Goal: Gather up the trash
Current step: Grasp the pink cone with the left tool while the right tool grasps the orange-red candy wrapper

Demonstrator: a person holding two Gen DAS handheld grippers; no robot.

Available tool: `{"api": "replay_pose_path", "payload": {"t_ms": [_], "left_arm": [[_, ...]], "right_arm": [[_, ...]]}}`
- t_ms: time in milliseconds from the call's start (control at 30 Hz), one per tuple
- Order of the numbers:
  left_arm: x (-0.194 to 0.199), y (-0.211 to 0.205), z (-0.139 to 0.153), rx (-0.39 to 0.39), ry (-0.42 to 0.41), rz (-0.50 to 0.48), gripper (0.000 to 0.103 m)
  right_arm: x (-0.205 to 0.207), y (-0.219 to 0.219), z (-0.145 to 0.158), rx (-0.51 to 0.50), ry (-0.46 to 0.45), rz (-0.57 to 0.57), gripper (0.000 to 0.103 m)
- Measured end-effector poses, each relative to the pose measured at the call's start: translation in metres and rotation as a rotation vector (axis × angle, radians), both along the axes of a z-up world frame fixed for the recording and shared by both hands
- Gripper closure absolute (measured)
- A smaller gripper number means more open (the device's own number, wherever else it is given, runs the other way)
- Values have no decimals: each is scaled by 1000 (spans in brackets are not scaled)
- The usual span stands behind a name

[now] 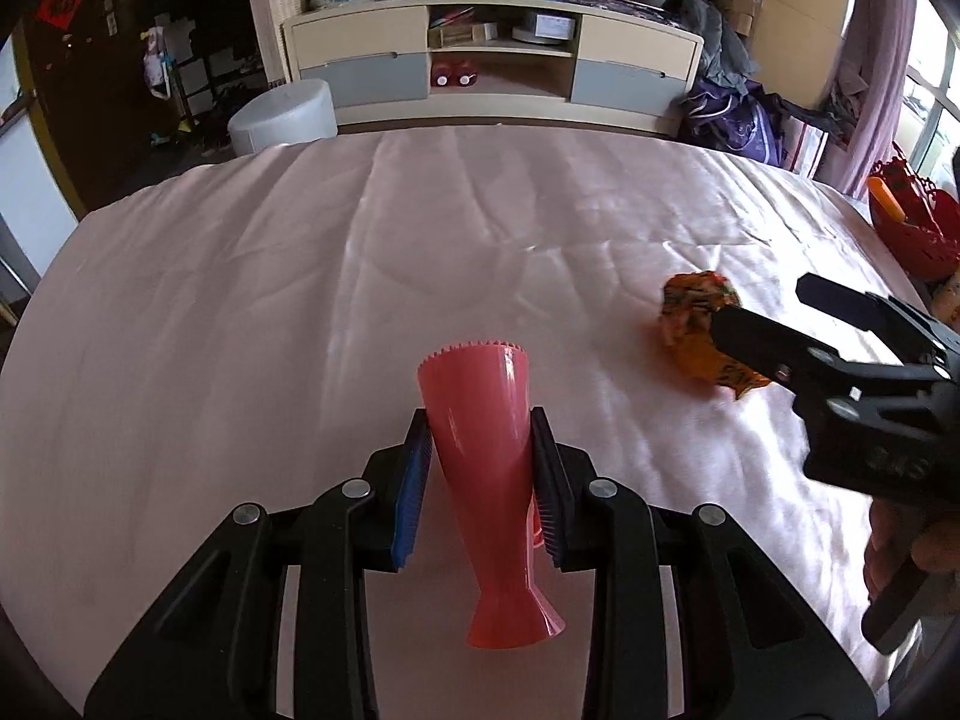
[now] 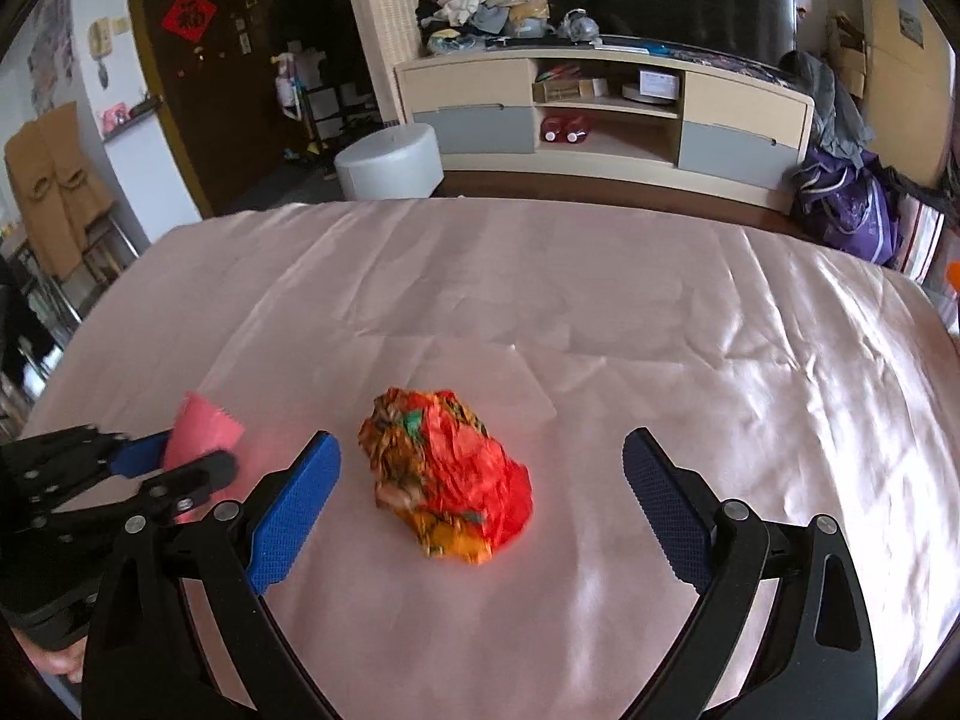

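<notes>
Downward-tilted tongs (image 2: 480,486) astride wrapper (image 2: 447,474)

— That cup (image 1: 480,456)?
— Coral pink, plain. The wad (image 2: 447,474) is red and orange, flecked green.
— And the cloth (image 2: 540,276)?
— Pale glossy pink. The pads (image 2: 297,504) are blue, dimpled.

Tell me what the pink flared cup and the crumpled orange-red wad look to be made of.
Pink flared cup: likely moulded plastic, smooth and glossy; light streaks run along its wall, and the rim is finely serrated. Crumpled orange-red wad: probably thin printed paper or foil wrapper; sharp creases and a patchy print show, with a slight sheen. Motion blur leaves that open.
</notes>
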State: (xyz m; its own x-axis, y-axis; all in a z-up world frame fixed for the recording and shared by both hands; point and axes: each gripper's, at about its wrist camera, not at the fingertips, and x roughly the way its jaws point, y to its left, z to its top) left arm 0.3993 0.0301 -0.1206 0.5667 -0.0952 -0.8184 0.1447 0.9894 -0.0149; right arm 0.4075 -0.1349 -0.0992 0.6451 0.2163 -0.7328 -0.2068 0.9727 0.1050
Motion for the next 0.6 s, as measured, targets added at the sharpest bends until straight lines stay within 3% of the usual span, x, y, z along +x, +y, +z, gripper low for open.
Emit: {"api": "replay_pose_path", "payload": {"t_ms": [100, 167, 267, 433, 600], "left_arm": [[0, 6, -1, -7, 7, 3, 73], [-1, 8, -3, -11, 16, 2, 73], [-1, 8, -4, -7, 19, -7, 73], [-10, 2, -1, -5, 14, -22, 73], [-26, -7, 12, 37, -30, -43, 73]], "right_arm": [[5, 11, -9, -53, 6, -1, 10], [9, 15, -16, -70, 44, 13, 22], [6, 15, -17, -74, 44, 16, 57], [-6, 13, -14, -91, 42, 27, 59], [-34, 7, 15, -144, -36, 10, 59]]}}
